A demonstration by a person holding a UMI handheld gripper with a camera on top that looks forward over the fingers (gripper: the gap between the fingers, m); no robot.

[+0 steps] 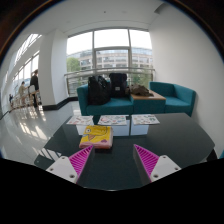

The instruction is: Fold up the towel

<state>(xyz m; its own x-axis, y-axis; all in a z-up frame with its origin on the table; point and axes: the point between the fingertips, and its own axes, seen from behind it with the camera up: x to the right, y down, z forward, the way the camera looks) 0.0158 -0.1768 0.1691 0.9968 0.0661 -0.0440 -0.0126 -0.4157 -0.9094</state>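
Observation:
My gripper (113,160) is open, its two pink pads (80,159) wide apart with nothing between them, held over a dark glossy table (150,135). A folded yellow towel with a pink patch (97,135) lies on the table just ahead of the left finger, not touched by it.
Three white printed sheets (113,120) lie in a row at the table's far edge. Beyond stands a teal sofa (175,97) with dark bags (108,86) and a brown box (145,96) on it. Large windows are behind. People stand far off to the left (33,88).

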